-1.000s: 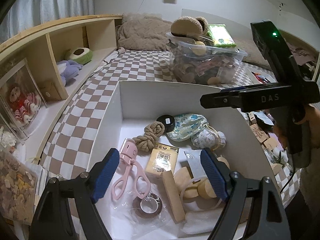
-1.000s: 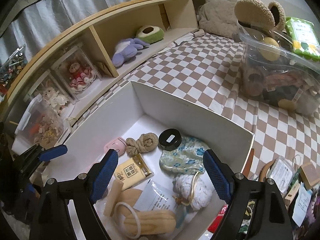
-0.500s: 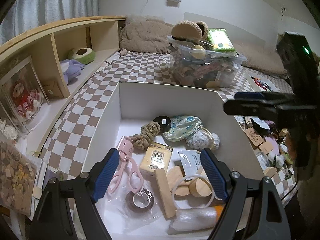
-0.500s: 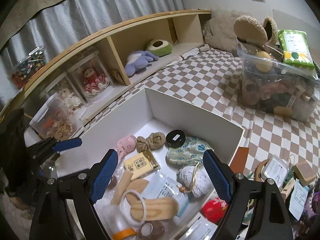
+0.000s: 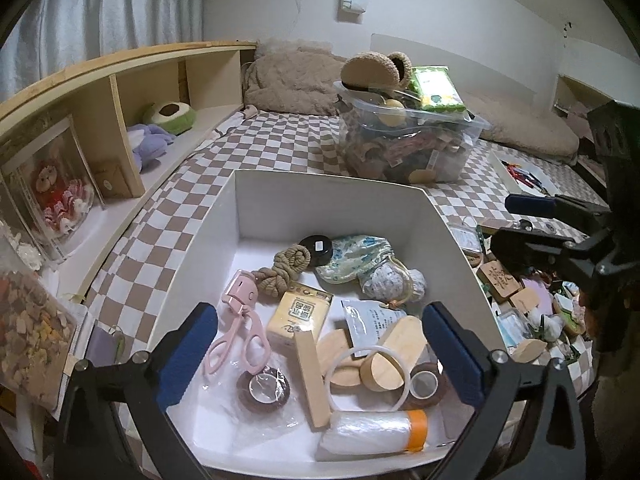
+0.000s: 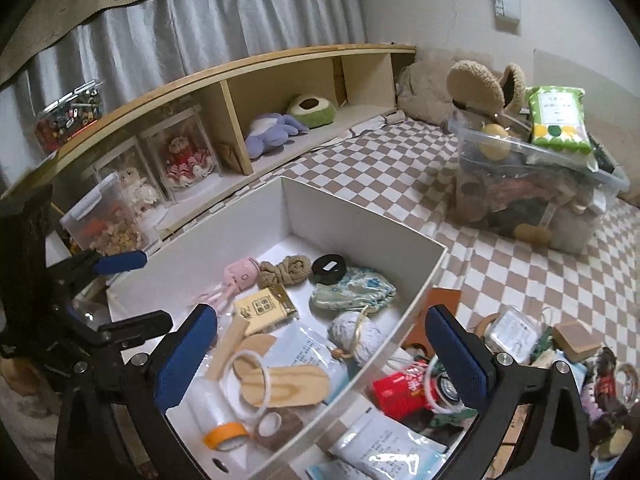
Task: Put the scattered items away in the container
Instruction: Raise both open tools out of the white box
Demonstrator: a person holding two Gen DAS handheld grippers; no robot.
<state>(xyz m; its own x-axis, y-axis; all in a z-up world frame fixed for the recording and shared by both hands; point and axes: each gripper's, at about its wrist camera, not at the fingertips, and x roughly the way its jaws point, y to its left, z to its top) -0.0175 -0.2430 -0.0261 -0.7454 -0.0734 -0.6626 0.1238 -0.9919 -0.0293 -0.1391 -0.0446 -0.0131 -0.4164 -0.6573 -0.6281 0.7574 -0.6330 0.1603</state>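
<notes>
Hand-held gripper, right, wide, empty; we're hovering over white box; red packet lying lower right, nearer.

Matt white box, wooden block

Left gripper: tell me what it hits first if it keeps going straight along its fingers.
Probably the wooden block lying on the white box floor, or the white ring beside it; the open left gripper points down into that clutter. Depth is uncertain.

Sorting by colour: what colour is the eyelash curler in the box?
Pink; the eyelash curler shows best in the left wrist view.
</notes>
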